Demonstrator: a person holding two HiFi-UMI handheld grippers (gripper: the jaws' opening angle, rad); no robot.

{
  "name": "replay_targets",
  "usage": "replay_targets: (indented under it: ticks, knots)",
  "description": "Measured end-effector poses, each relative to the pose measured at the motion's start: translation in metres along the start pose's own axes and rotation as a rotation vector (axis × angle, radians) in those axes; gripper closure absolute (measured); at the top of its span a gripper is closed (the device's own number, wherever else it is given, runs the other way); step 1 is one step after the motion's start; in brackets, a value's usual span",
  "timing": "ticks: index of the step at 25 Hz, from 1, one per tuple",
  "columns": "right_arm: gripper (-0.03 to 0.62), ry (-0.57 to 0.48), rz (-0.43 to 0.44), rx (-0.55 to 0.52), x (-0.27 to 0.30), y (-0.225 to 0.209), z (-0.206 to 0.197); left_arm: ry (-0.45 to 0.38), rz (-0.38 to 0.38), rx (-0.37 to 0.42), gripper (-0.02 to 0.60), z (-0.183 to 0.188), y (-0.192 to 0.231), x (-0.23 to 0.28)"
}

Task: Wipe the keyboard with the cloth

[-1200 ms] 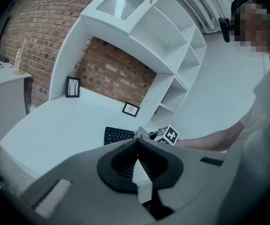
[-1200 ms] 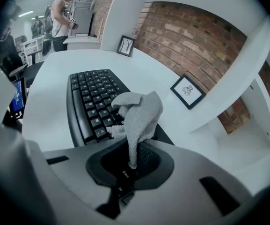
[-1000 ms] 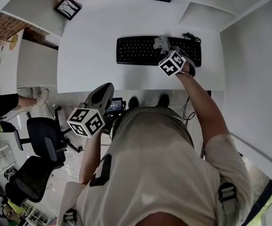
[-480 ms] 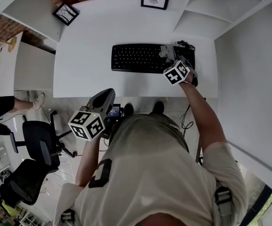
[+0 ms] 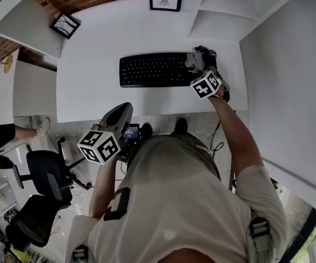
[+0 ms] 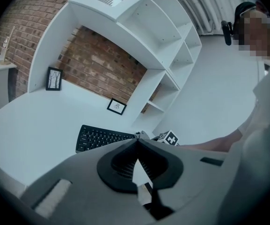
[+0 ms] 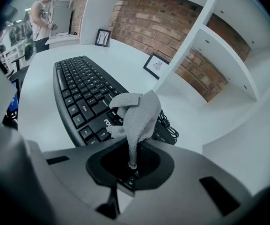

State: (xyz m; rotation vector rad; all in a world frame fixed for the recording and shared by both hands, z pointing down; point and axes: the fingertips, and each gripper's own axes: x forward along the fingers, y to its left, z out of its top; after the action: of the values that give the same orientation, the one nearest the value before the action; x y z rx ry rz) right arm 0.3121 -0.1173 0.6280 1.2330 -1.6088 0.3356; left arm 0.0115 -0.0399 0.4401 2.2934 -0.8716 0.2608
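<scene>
Biggest thing first: white tabletop (image 5: 92,86) in front of me, with the black keyboard (image 5: 158,69) lying across it. Its long axis runs left to right from where I stand, roughly parallel to the near edge.

My right gripper (image 5: 200,66) is up over the right end of the keyboard, by where the cable (image 7: 170,125) comes out. Its jaws are clamped tight on a thin tail of the grey cloth (image 7: 137,114), and the rest of the cloth bunches up in a wad just past the jaw tips, over the last few columns of keys. I honestly can't tell if the wad is pressing on the keys or just above them.

My left gripper (image 5: 122,111) is pulled back off the tabletop, down past the near edge and over the floor. Its jaws are closed together with nothing in them, so it's basically a spectator.

The bit that matters: nearly the whole keyboard lies to the left of the cloth, along that long axis. So I reckon the next stroke has to drag leftward across the rows, and the right gripper is the only one placed to do it. I'd guess a fair chunk of the wiping is yet to do, and a floppy wad like that could easily skip over keys
</scene>
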Motion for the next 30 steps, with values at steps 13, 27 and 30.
replay_targets:
  ticks: [13, 27, 30]
  knots:
    - [0.579, 0.054, -0.054, 0.114, -0.011, -0.052, -0.054, 0.011, 0.018, -0.001, 0.577, 0.004, -0.013, 0.008]
    - [0.579, 0.105, -0.138, 0.218, -0.034, -0.079, -0.082, -0.090, 0.209, 0.077, 0.577, 0.042, 0.068, -0.055]
    - [0.579, 0.074, -0.142, 0.277, -0.043, -0.075, -0.074, -0.096, 0.218, 0.046, 0.577, 0.039, 0.081, -0.067]
